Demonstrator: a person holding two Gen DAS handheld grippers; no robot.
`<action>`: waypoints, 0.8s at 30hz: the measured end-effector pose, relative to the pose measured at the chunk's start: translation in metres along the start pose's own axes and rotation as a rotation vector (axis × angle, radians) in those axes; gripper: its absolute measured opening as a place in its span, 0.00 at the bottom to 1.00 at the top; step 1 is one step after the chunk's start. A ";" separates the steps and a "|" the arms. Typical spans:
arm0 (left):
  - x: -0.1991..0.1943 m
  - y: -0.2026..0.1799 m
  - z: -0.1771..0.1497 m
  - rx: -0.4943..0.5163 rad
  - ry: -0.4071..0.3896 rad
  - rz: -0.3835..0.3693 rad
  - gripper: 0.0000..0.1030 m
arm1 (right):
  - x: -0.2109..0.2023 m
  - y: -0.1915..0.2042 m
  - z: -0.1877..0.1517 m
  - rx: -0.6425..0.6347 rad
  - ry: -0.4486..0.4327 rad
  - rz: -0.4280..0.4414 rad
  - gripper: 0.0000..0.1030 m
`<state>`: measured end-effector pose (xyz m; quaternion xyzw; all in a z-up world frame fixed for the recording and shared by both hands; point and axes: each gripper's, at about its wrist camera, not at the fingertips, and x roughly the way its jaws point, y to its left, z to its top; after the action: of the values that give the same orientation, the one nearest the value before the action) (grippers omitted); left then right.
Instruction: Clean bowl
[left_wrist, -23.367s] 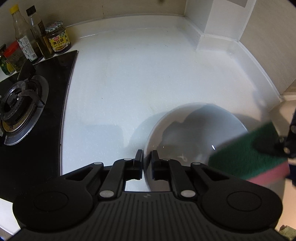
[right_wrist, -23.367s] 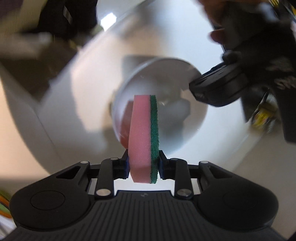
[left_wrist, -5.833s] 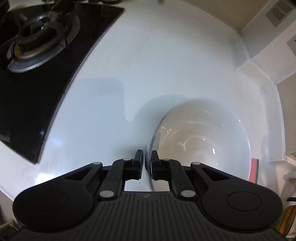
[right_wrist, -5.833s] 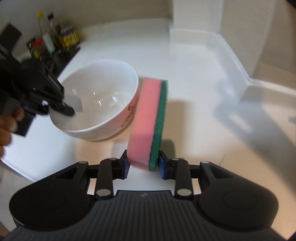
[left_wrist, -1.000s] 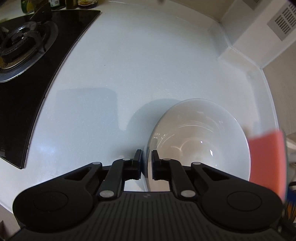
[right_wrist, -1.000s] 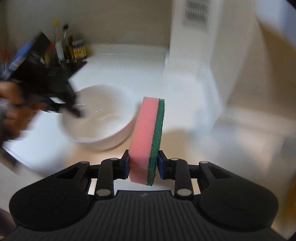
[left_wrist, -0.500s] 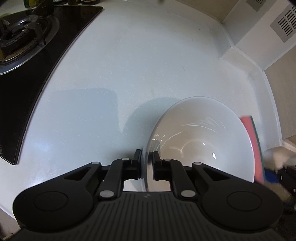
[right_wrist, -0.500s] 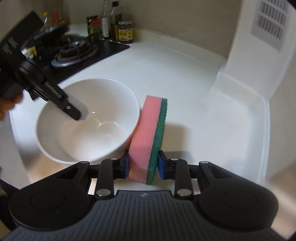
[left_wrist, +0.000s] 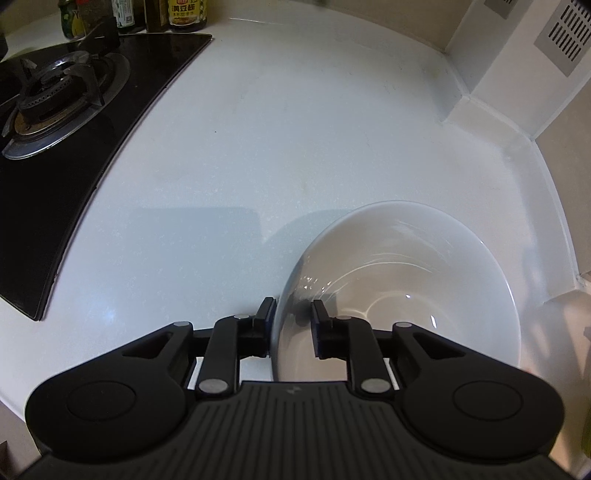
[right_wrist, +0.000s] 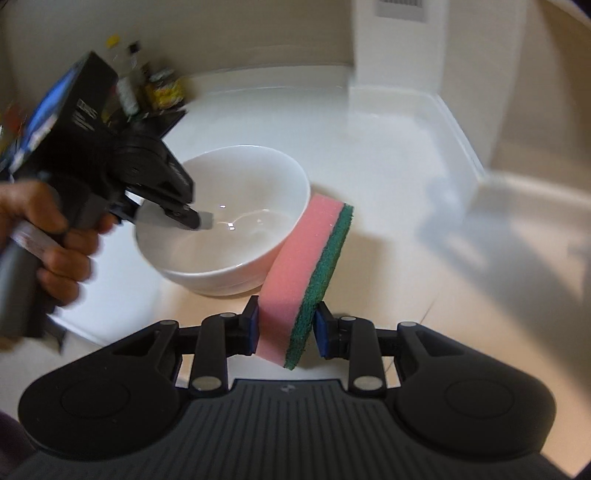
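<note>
Left gripper (left_wrist: 291, 325): your fingers straddle the bowl (left_wrist: 402, 291) rim at the lower middle of the left view, 1 outside the wall and 1 inside. They stand wider apart than 0.5 s ago, with a visible gap to the rim on the inside, so the grip looks released rather than clamped.
Right gripper (right_wrist: 284, 328): clenched on the sponge (right_wrist: 306, 277), which stands on edge in the middle of the right view, pink face toward the bowl, green scrub face away.
Just changed: 0.5 s ago the sponge's pink face lay against the bowl's outer wall; now the sponge is tilted and seems just off the wall, though the right view cannot settle whether it touches. In the left view the sponge has gone from the right edge of the frame.
Meaning for the task: I judge the outside wipe is pausing or ending, and your hold on the rim is loosening with it.
Bowl: it sits on the white counter (left_wrist: 295, 155), lower right of the left view, middle left of the right view.
Bowl contents: no food or suds that you can see; only glossy highlights inside, possibly a water film.
Hob (left_wrist: 62, 122): upper left of the left view, well apart from the bowl.
Bottles (left_wrist: 159, 14): behind the hob at the top edge; contents unreadable.
</note>
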<state>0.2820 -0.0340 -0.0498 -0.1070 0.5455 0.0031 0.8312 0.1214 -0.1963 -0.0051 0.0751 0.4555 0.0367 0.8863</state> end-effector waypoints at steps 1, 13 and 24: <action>0.000 -0.001 -0.001 -0.002 -0.003 0.001 0.21 | -0.004 0.004 -0.005 0.042 -0.006 0.007 0.25; 0.001 -0.003 -0.006 -0.025 0.008 -0.026 0.17 | -0.036 -0.004 -0.007 0.090 0.019 0.109 0.25; 0.002 0.000 -0.006 0.043 0.089 -0.091 0.10 | -0.009 -0.053 0.071 -0.434 -0.038 0.027 0.25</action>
<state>0.2776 -0.0351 -0.0540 -0.1140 0.5766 -0.0513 0.8074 0.1736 -0.2564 0.0336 -0.1106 0.4190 0.1442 0.8896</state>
